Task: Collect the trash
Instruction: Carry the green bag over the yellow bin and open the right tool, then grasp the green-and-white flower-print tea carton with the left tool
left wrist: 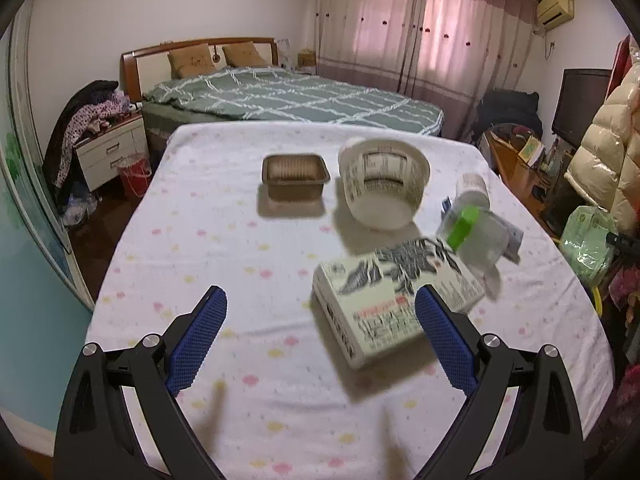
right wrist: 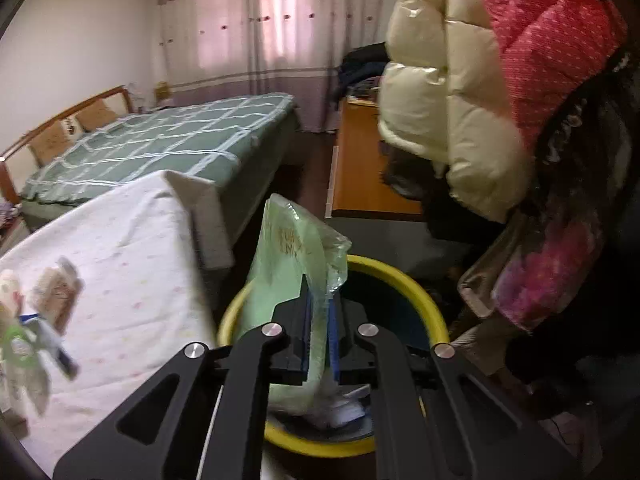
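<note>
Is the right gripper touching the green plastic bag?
Touching. The right wrist view shows the right gripper shut, its blue pads pinching the green plastic bag above the yellow-rimmed bin.

Left gripper (left wrist: 320, 320) fingers spread wide; right gripper (right wrist: 320, 320) fingers pinched together.

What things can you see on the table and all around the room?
box: 1, white with black print, near side of the table
bowl: 1, white, tipped on its side, mid table
tray: 1, brown, left of the bowl
clear container with green label: 1, right table edge, blurred
cup: 1, white, behind that container
table cloth: 1, white with pastel dots
bed: 1, green checked cover, far side
curtains: pink, back wall
bin: 1, yellow rim, beside the table
green plastic bag: 1, pale green, over the bin
left gripper: jaws open, empty
right gripper: jaws shut on the bag
</note>
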`<state>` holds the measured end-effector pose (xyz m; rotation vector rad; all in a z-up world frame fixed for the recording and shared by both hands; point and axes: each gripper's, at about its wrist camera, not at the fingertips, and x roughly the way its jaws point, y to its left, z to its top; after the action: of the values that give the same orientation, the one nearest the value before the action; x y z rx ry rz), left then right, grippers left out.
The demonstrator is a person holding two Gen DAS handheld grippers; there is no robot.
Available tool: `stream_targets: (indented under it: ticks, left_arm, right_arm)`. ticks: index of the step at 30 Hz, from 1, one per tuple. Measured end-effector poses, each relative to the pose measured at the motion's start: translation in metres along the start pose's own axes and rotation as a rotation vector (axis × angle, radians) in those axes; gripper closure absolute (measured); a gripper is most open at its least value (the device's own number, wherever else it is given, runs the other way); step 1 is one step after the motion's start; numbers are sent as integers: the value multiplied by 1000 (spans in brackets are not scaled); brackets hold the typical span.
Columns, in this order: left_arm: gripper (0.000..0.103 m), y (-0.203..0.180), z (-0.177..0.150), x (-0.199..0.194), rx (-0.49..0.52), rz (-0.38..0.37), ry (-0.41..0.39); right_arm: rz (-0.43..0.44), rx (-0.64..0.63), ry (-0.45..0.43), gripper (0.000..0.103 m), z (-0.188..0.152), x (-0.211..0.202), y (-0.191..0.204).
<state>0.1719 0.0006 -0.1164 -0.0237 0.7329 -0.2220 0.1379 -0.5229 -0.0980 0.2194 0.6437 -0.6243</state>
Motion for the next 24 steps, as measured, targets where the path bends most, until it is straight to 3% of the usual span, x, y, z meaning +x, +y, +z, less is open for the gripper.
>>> stream_targets:
  ticks: [6,8,11,24]
  left_arm:
    - [9,-13,-11,3,27,-3,39]
    - [9,-16,-11,4,33,-15,48]
    - [9,-20,-11,10,43,-35,75]
    - [9,-56,-15,39,111,-103,166]
  right_arm:
    - [-13,24,23,93,0,15,-17]
    - [-4,26,33,81,-3,18,-20]
    - [4,22,38,74,-6,21,-22]
    - [56,38,53,69,-13,23,-26]
